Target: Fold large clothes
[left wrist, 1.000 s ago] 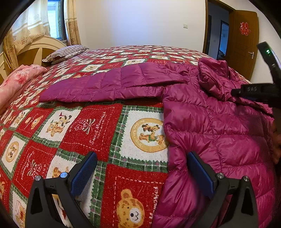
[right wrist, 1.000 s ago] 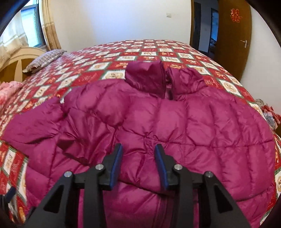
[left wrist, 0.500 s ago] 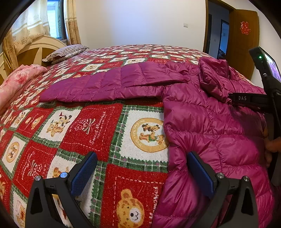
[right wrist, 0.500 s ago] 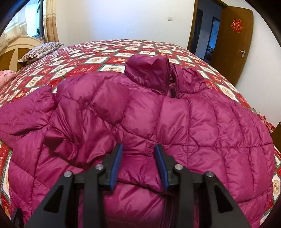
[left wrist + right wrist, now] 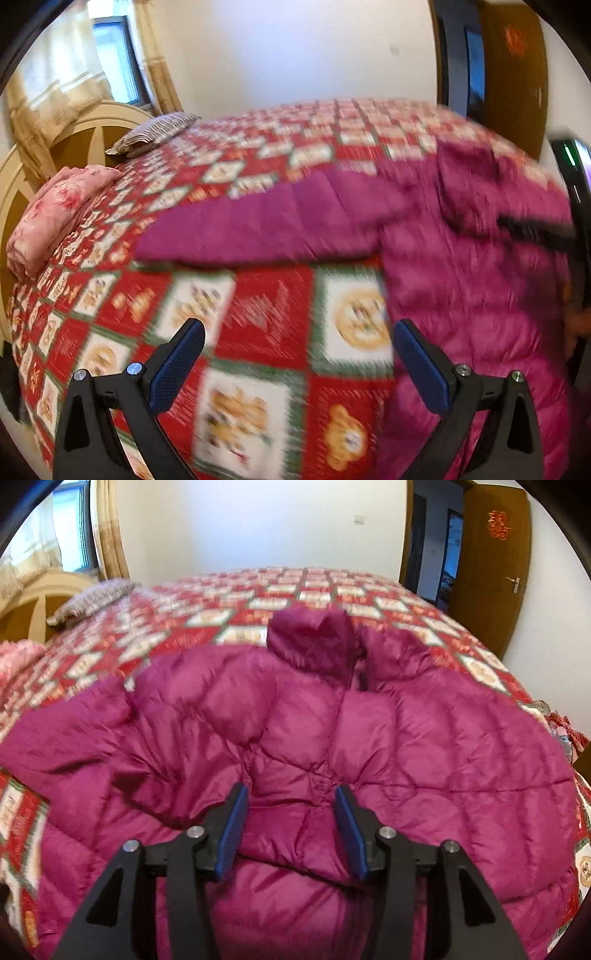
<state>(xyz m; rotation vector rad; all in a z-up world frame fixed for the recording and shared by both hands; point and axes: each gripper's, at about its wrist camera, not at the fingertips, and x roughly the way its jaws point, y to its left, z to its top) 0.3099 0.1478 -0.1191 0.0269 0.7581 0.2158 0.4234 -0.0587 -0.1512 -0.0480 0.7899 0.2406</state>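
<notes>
Magenta jacket [image 5: 369, 746] under right gripper [image 5: 290, 823], jaws apart.

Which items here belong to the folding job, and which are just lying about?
Job: jacket, its outstretched sleeve, left gripper, right gripper.

Lying about: striped pillow, pink folded blanket, door, curtain.

Each black hand-held gripper [image 5: 290, 808] has blue ribbed pads [image 5: 173, 363] and silver screws.
</notes>
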